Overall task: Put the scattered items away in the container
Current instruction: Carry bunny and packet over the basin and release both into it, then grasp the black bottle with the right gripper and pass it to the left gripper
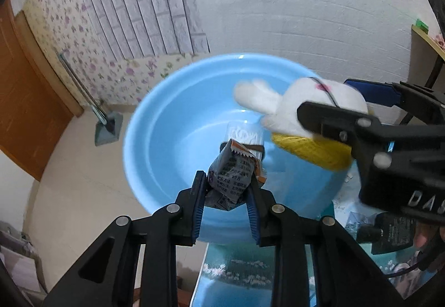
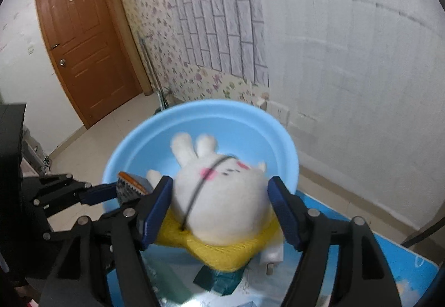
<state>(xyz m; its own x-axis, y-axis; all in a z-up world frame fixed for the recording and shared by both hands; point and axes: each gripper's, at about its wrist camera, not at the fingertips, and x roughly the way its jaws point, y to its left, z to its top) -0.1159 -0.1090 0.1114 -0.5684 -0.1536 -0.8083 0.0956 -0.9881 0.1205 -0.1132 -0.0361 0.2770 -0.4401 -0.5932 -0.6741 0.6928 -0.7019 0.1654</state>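
Over the basin (image 1: 155,123), left tool (image 1: 226,193) grips a packet (image 1: 232,179), right tool (image 2: 219,212) a rabbit (image 2: 222,196); both need releasing next.

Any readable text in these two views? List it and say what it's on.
"DA": white raised letters on the black body of the right hand-held gripper, cut off at the frame edge.
Small crumpled printed packet in the left hand-held gripper: lines of Chinese print, too small and blurred to read.
Nothing else legible.

Plush rabbit (image 2: 222,196) between fingers (image 2: 155,212), above blue basin (image 2: 286,145)
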